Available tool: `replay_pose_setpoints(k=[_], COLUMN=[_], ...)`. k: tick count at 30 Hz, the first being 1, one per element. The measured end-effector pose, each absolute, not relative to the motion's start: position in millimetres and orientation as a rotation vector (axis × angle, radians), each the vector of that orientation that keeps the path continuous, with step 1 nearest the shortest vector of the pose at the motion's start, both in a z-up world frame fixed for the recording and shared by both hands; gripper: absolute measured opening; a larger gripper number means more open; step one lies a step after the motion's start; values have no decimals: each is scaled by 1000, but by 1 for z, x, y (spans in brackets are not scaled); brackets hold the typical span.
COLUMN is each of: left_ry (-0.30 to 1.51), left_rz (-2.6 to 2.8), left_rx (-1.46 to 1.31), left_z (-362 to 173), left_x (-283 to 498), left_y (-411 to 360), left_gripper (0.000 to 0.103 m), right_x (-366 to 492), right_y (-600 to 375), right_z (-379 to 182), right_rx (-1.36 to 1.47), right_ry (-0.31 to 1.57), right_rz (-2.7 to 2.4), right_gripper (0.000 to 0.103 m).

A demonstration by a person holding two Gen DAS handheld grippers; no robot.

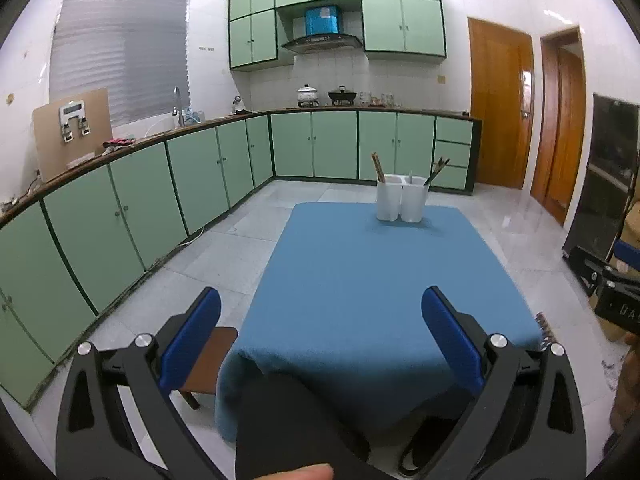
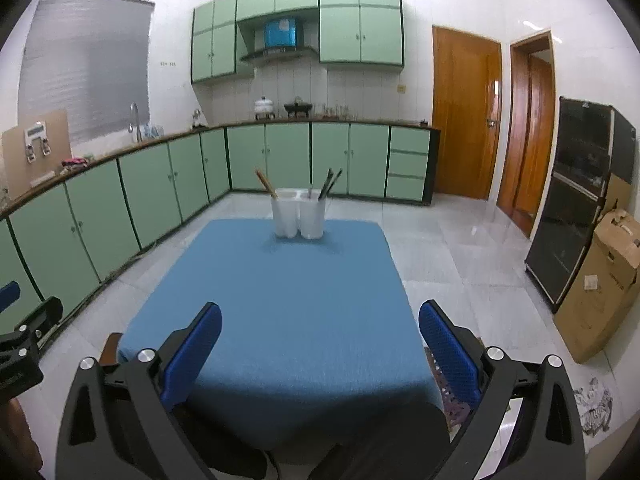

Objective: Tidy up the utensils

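Both tools, left tool (image 1: 320, 320) and right tool (image 2: 320, 332), are hanging spread and empty; ahead, chopsticks (image 2: 265, 184) are already standing in your white holder (image 2: 298, 218), so you're looking finished.

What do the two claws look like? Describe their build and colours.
Both match: the left claw and right claw have black plastic linkage arms with triangular cut-outs, silver round bolts at the joints, and blue textured pads lining the fingers. White lettering marks the right claw's body where the left view catches it.

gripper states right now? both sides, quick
Left gripper: jaws open, holding nothing, above the near edge of the blue table.
Right gripper: jaws open, holding nothing.
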State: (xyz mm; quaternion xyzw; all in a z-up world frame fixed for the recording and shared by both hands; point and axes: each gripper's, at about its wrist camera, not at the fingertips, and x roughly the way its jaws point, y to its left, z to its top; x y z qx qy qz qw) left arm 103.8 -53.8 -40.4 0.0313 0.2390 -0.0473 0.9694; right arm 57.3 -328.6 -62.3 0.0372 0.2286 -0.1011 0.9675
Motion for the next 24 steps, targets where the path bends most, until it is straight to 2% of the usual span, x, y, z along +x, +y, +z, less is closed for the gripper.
replay_pose_setpoints(k=[24], left_ry=[352], left_rz=[-32], left_rx=[-2], left_z=[14], left_x=[-14], left_y=[-33], left_gripper=[97], right_x=[-53], right_y=[-302], right_z=[-21], right_rx=[58], right_ry=[282], right_rz=[-185], right_gripper=[97])
